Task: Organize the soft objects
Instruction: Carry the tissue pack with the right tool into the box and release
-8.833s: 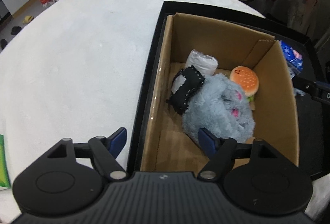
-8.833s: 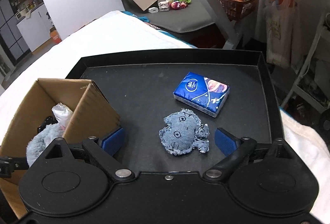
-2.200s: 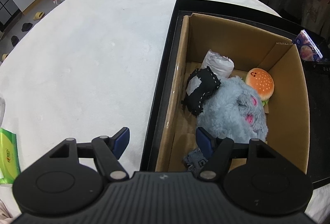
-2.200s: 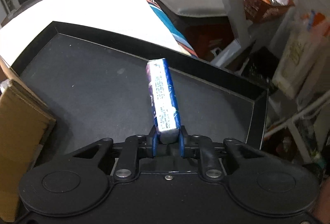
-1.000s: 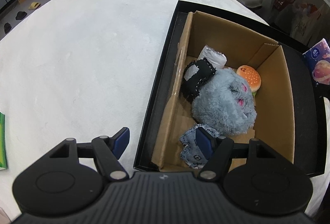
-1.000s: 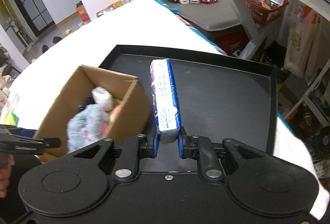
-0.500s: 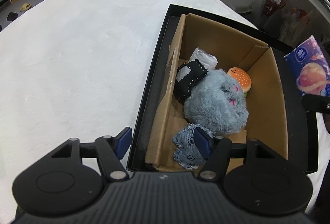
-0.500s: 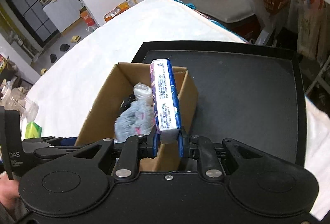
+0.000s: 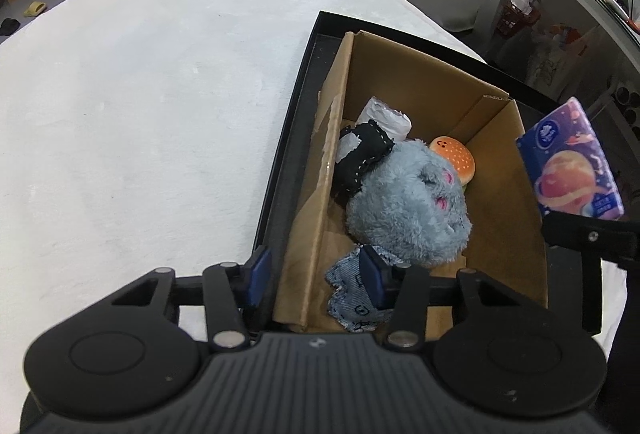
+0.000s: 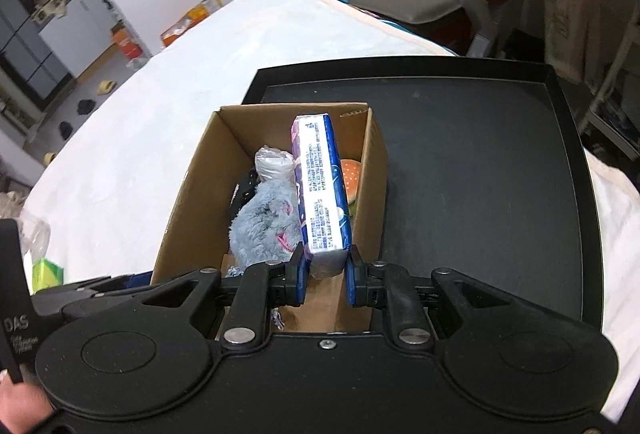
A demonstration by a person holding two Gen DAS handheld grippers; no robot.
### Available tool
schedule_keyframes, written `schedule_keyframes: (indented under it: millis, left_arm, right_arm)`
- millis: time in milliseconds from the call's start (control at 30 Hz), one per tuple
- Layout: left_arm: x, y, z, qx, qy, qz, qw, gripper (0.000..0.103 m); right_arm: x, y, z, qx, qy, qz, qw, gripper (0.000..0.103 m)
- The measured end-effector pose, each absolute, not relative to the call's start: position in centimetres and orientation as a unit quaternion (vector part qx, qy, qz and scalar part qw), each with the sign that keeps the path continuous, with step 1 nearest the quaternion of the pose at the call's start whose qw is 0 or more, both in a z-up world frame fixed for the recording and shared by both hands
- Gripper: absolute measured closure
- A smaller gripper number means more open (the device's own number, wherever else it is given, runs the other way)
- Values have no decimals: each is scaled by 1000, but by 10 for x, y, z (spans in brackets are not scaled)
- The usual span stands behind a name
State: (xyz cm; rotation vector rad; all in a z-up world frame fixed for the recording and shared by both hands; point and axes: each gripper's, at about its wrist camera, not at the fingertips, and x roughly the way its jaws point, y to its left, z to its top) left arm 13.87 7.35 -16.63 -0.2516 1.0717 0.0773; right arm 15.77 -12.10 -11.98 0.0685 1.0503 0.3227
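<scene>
My right gripper [image 10: 325, 276] is shut on a blue tissue pack [image 10: 320, 190] and holds it on edge above the open cardboard box [image 10: 192, 170]. The pack also shows in the left wrist view [image 9: 572, 166], over the box's right wall [image 9: 508, 190]. Inside lie a grey plush toy [image 9: 404, 202], a burger plush [image 9: 454, 156], a black pouch [image 9: 360, 158], a white wrapped roll [image 9: 384, 114] and a denim piece [image 9: 352, 290]. My left gripper [image 9: 316, 278] is open and empty, straddling the box's near left wall.
The box stands at the left end of a black tray [image 10: 480, 162] on a white-covered table [image 9: 140, 94]. A green packet [image 10: 46, 272] lies on the cloth to the left. Shelving and clutter stand behind the table.
My right gripper has carried the tissue pack left from over the tray to above the box. My left gripper has closed in on the box's near left wall.
</scene>
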Motion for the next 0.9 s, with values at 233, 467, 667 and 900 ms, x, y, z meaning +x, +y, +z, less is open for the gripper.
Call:
schedule_keyframes:
  millis: [233, 467, 667, 900]
  left_arm:
    - [139, 79, -170, -129, 511, 30, 849, 80]
    - [141, 85, -175, -131, 515, 32, 846, 85]
    - [142, 86, -177, -130, 514, 30, 847, 86]
    - [142, 86, -175, -131, 519, 26, 844, 86]
  right_arm:
    - [157, -104, -129, 40, 502, 108, 857, 85]
    - [160, -101, -129, 62, 500, 80, 860, 75]
    - [157, -98, -129, 59, 503, 92, 858, 75]
    - [155, -96, -126, 56, 503, 98, 857, 74]
